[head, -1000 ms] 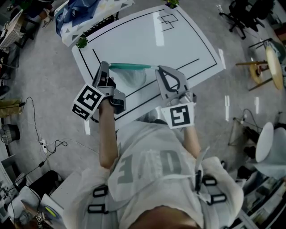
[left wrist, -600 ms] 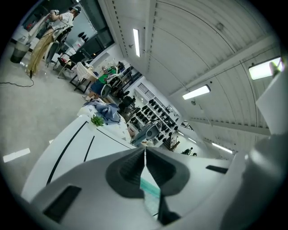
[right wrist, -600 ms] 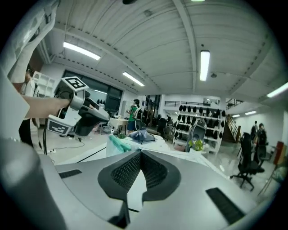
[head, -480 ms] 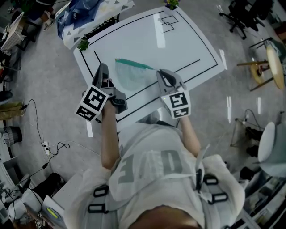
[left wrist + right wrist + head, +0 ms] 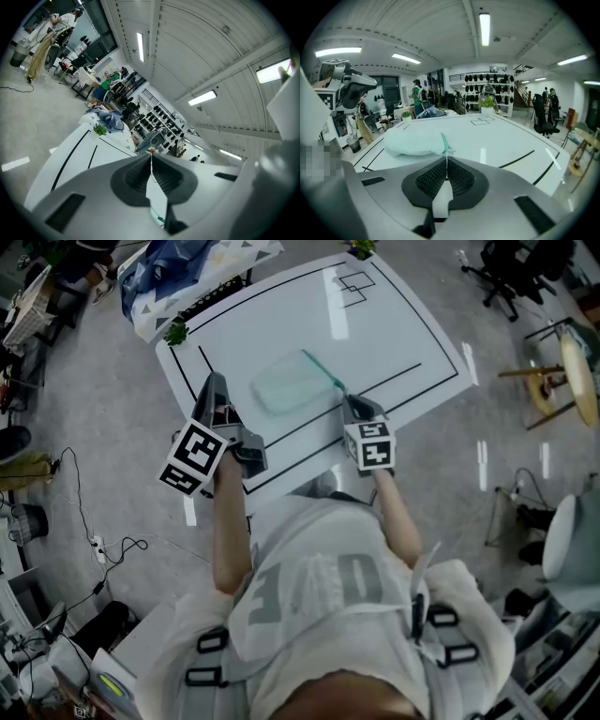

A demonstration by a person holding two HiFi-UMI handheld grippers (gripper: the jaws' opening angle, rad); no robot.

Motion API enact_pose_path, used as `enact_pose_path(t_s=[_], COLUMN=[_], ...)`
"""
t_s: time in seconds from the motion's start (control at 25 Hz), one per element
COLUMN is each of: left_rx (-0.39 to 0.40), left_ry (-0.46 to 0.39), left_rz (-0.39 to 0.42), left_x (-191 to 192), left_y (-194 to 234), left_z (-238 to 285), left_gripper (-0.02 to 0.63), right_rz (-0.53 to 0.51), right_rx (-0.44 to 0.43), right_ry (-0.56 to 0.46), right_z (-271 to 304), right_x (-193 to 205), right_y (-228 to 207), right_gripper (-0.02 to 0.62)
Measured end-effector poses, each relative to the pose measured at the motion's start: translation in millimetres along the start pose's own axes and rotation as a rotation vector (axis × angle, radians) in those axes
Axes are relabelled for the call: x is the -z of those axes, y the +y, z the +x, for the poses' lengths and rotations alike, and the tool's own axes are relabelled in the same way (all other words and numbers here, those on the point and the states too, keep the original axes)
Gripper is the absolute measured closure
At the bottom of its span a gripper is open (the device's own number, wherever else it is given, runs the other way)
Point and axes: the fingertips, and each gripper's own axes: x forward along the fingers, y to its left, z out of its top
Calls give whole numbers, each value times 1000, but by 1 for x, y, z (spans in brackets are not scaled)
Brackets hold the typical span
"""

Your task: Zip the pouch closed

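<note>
A pale green mesh pouch (image 5: 286,382) lies on the white table (image 5: 394,324), its darker green zipper edge (image 5: 322,369) running toward my right gripper (image 5: 345,397). That gripper sits low at the table's near side, shut on the zipper pull at the pouch's near end. In the right gripper view the pouch (image 5: 415,143) lies just beyond the right gripper (image 5: 446,157), with a thin pull pinched between the jaws. My left gripper (image 5: 215,382) hovers left of the pouch, apart from it, shut with nothing held. In the left gripper view the left gripper (image 5: 151,155) points level over the table.
Black lines (image 5: 412,371) mark rectangles on the table. A small plant (image 5: 172,332) and blue cloth (image 5: 178,263) sit beyond the far left corner; another plant (image 5: 359,247) stands at the far edge. Office chairs (image 5: 506,268) and a stand (image 5: 548,376) are on the floor to the right.
The pouch hung stretched between both grippers; now it lies on the table. The left gripper has let go of its end. The right gripper sank toward the table with the zipper end.
</note>
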Motion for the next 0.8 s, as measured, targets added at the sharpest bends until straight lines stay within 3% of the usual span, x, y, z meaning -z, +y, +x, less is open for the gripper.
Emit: enact_pose_path(t_s=[0.28, 0.76, 0.8], left_rx=[6, 3, 4], left_ry=[16, 25, 26], left_rz=[40, 55, 55], left_x=[6, 7, 8], left_y=[-7, -7, -6], left_z=[2, 6, 7], left_gripper=[595, 595, 595], right_rz=[70, 121, 128], right_rx=[13, 31, 31], right_ry=[88, 157, 154], right_z=[8, 6, 7], right_x=[35, 46, 45], right_y=[-5, -7, -8], right_gripper=[586, 580, 553])
